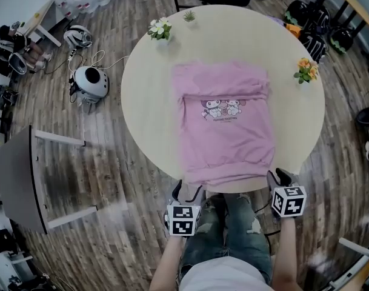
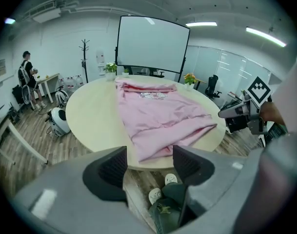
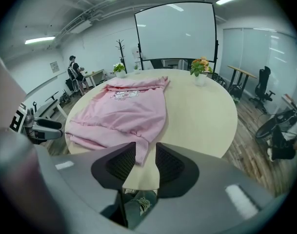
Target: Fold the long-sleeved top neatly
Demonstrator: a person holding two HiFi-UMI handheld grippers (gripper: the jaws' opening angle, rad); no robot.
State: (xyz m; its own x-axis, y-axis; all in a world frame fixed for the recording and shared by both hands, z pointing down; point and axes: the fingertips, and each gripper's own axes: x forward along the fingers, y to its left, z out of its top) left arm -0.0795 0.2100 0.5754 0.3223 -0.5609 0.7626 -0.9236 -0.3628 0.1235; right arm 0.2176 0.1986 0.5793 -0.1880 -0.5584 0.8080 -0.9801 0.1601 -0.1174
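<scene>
Sleeves look already tucked in on the pink top, flat on the round table with its hem at 6 o'clock, left gripper spread and empty, right gripper narrowly parted around the hem corner, seemingly not yet pinching, so the bottom-up folds remain.

An office meeting room: projection screen, swivel chair, round table.

- Head camera: steeply down over my whole table.
- My left gripper and right gripper cameras: low at the near edge, facing across, sharing the pink top.
</scene>
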